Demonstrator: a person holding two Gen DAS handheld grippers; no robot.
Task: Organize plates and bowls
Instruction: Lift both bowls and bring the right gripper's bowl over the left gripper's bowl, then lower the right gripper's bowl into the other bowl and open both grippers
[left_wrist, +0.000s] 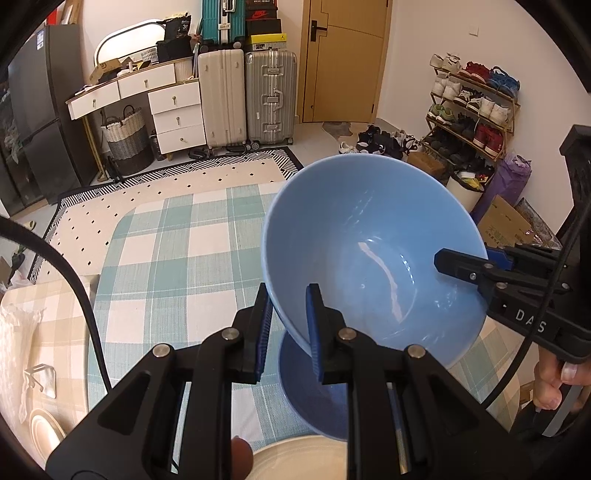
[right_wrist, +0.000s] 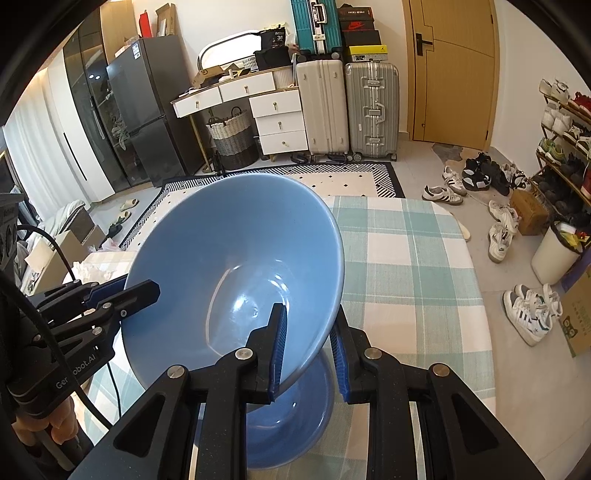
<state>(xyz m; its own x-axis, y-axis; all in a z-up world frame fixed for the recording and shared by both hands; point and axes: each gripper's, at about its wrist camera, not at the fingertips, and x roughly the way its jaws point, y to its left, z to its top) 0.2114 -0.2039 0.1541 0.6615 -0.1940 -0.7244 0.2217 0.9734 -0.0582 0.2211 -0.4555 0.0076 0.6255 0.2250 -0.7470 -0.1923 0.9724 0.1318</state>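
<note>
- Currently, the left gripper (left_wrist: 288, 328) has its fingers closed on the near-left rim of the light blue bowl (left_wrist: 369, 251), one finger inside the wall and one outside.
- The right gripper (right_wrist: 308, 354) fingers clamp the opposite rim likewise.
- The bowl is held tilted at frame centre, mouth toward the cameras.
- Directly beneath it, lower centre, a darker blue bowl (right_wrist: 295, 424) rests on the checked tabletop (right_wrist: 406, 258); nesting probably requires levelling first, then lowering straight down.
- A cream plate (left_wrist: 295, 458) lies at the bottom edge.

A lived-in home: stacked suitcases (right_wrist: 371, 114), shoe rack (left_wrist: 476, 107), fridge (right_wrist: 147, 107), checked tablecloth (right_wrist: 413, 266).
</note>
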